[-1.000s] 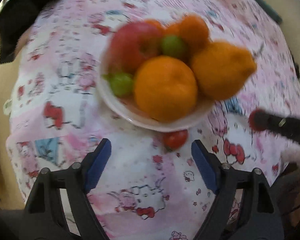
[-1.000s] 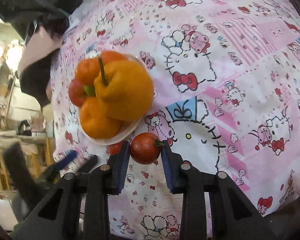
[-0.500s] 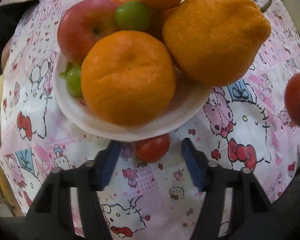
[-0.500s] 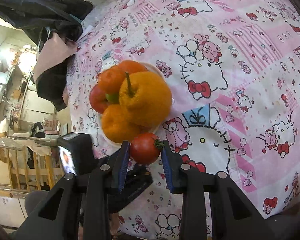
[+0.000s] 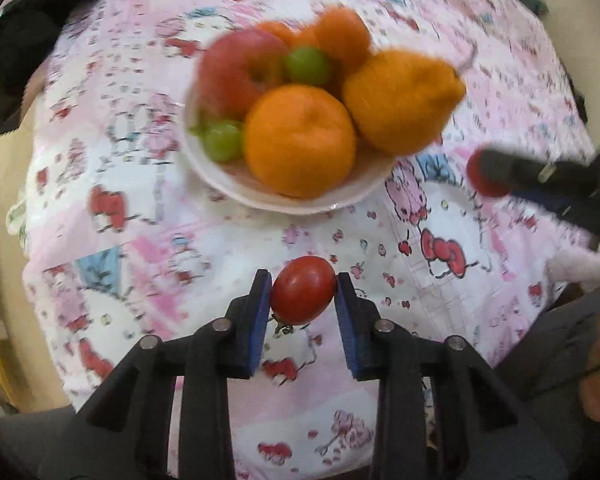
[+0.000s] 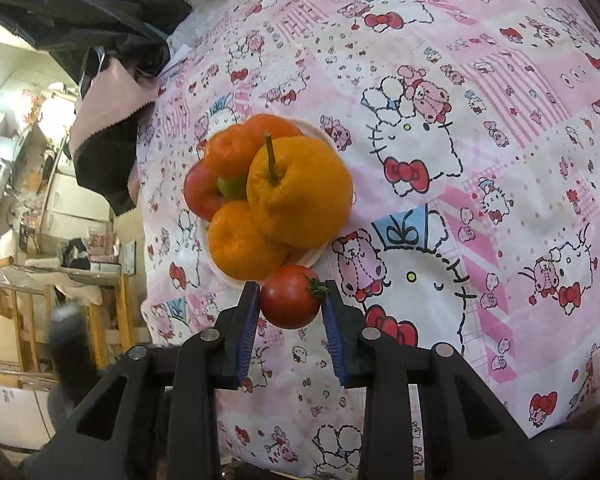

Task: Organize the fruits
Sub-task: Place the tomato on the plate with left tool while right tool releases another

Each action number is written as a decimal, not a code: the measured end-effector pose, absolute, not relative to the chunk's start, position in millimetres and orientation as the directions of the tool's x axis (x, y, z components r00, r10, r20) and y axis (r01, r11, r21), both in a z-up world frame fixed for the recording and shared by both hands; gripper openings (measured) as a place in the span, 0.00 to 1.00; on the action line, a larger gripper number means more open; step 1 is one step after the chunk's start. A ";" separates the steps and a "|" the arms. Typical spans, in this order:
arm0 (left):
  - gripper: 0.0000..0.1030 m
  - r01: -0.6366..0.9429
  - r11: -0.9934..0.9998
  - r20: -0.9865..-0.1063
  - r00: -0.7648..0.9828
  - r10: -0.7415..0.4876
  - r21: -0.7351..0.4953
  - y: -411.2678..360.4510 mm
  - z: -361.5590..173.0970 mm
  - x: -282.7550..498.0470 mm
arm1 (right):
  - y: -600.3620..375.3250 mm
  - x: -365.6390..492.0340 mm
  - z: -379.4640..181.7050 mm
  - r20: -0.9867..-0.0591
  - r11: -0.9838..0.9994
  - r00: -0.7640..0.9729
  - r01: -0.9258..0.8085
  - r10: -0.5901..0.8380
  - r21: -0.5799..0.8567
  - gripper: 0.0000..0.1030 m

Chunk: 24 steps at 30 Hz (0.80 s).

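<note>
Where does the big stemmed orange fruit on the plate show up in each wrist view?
Left wrist view: the stemmed orange fruit lies upper right of centre, on the plate's right side, blurred.
Right wrist view: the same fruit sits at centre, stem pointing up, above the gripped tomato.
Shared landmark: the red apple beside a green grape.

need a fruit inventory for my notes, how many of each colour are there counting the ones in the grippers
Orange: 4, on the plate: front orange, stemmed one, two behind
Red: 3: apple, tomato in left gripper, tomato in right gripper
Green: 2: grapes
Total: 9
</note>
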State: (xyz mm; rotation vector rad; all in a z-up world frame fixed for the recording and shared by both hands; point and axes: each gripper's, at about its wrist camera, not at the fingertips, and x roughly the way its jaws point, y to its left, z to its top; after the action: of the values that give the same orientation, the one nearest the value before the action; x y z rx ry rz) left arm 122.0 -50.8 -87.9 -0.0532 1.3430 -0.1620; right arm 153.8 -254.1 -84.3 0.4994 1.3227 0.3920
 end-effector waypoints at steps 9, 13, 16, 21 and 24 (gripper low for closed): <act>0.27 -0.030 0.984 -0.923 0.353 -0.155 -0.176 14.1 -56.2 124.3 | -209.2 156.8 -101.8 -0.877 0.895 0.177 -0.116 0.446 0.432 0.32; 0.27 -0.127 0.965 -0.924 0.340 -0.175 -0.229 35.4 -65.1 123.6 | -193.0 159.4 -90.2 -0.863 0.885 0.207 -0.179 0.462 0.431 0.32; 0.27 -0.153 0.960 -0.922 0.348 -0.169 -0.234 41.0 -64.7 124.0 | -175.1 166.9 -76.0 -0.858 0.883 0.238 -0.249 0.454 0.398 0.32; 0.27 -0.197 0.941 -0.913 0.361 -0.192 -0.275 47.2 -59.5 124.5 | -143.8 187.8 -69.8 -0.857 0.877 0.249 -0.302 0.451 0.374 0.32; 0.27 -0.235 0.928 -0.906 0.381 -0.186 -0.289 57.5 -54.3 123.1 | -119.5 200.2 -70.9 -0.863 0.874 0.254 -0.348 0.437 0.340 0.32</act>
State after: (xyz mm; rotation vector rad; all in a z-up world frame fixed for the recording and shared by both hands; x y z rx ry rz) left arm 123.1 57.5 -54.3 -0.4044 1.1884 0.0327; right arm 200.2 -119.5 -70.9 0.0856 1.2015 0.5339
